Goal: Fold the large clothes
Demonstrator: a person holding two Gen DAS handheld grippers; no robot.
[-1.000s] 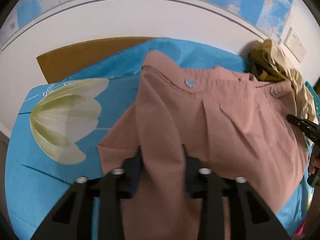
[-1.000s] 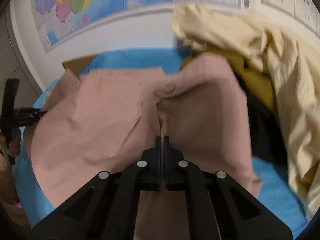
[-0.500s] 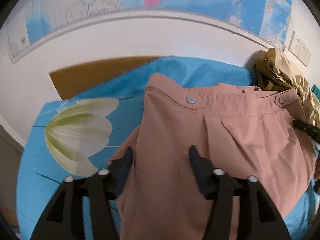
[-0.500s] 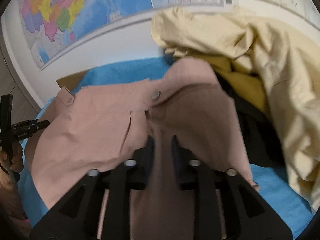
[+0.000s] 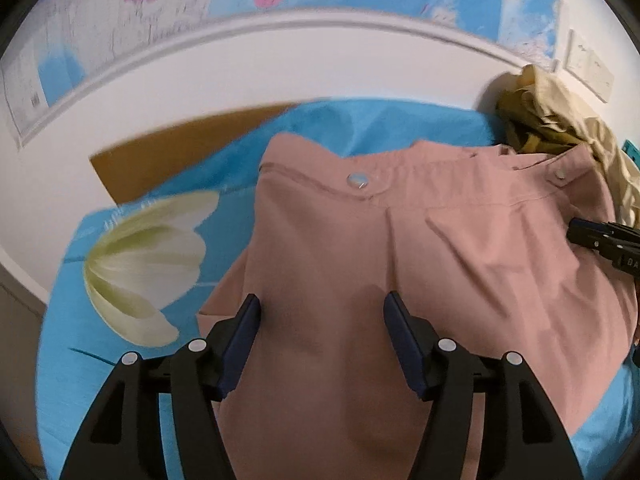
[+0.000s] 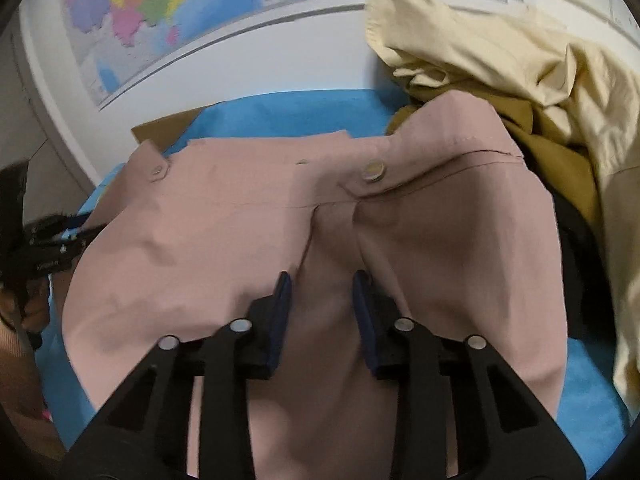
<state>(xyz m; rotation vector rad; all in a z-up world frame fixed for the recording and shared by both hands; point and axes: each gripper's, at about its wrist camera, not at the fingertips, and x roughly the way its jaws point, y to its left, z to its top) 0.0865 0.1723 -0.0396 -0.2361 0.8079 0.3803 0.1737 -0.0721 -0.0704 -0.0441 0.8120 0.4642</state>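
Note:
A pair of dusty-pink trousers (image 5: 400,248) lies spread on a blue cloth, waistband with buttons toward the wall. It also shows in the right wrist view (image 6: 248,224). My left gripper (image 5: 322,308) is open, its jaws wide apart just above the left part of the trousers. My right gripper (image 6: 322,284) is open, its jaws apart above a fold below the waistband button (image 6: 373,169). Each gripper shows at the edge of the other's view: the right one (image 5: 604,236), the left one (image 6: 52,248).
A blue cloth with a white tulip print (image 5: 144,256) covers the table. A heap of cream and mustard clothes (image 6: 520,80) lies right of the trousers against the wall. A brown board (image 5: 168,156) and wall maps (image 6: 132,12) stand behind.
Both grippers have let go of the trousers and opened: the right was shut on a fold, the left held cloth. The trousers now lie flatter on the cloth.

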